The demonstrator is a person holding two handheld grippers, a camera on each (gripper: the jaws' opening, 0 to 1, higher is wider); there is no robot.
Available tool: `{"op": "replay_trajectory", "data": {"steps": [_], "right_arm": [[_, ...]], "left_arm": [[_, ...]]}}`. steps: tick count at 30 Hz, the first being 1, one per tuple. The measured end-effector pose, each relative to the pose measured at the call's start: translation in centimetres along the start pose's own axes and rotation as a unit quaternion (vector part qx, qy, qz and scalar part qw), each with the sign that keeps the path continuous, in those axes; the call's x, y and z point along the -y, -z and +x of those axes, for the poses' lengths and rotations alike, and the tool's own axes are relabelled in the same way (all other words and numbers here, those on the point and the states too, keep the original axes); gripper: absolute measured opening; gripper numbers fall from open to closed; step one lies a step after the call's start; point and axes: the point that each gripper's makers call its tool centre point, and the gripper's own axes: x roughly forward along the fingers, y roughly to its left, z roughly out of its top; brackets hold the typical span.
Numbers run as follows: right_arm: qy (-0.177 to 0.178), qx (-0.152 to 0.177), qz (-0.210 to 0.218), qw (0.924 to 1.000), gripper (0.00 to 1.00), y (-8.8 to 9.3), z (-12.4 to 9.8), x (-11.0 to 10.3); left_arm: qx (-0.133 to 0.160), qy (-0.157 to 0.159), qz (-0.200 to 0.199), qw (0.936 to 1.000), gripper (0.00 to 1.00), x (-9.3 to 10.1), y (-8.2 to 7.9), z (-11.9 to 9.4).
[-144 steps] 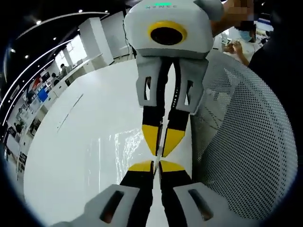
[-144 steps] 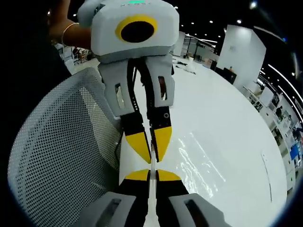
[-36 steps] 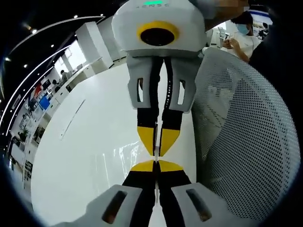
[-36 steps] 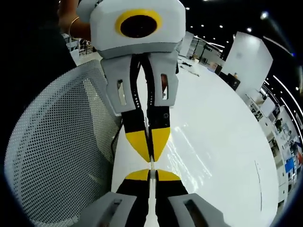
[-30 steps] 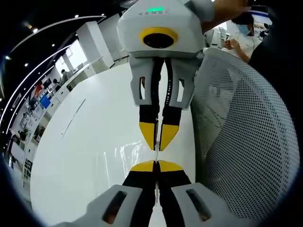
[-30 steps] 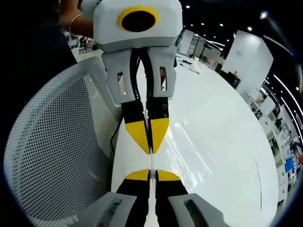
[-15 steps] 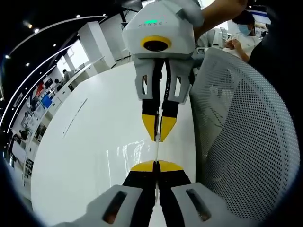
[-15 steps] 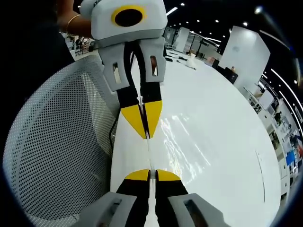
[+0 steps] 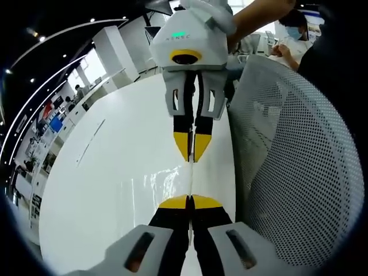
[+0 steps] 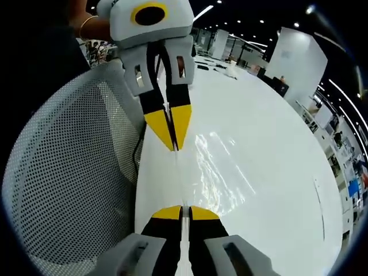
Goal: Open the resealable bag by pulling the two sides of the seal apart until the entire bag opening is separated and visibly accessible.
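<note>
With my left claw [image 9: 190,200] and right claw [image 10: 183,213] each pinched shut on one lip of the clear resealable bag [image 9: 190,179] stretched between them above the tabletop [image 9: 115,172], I fear the slick film slipping free.

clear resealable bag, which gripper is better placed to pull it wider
Right, marginally: right gripper and left gripper are shut on the clear bag stretched between them, but the white mesh chair crowds the left.
</note>
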Motion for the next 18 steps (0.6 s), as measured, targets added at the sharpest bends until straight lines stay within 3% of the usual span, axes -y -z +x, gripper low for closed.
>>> {"op": "replay_trajectory", "data": {"steps": [18], "right_arm": [[0.002,-0.017,0.013,0.9998,0.0,1.9,-0.4,-0.1]], "left_arm": [[-0.003,-0.004,0.005,1.0,0.0,0.1,0.4,-0.2]]}}
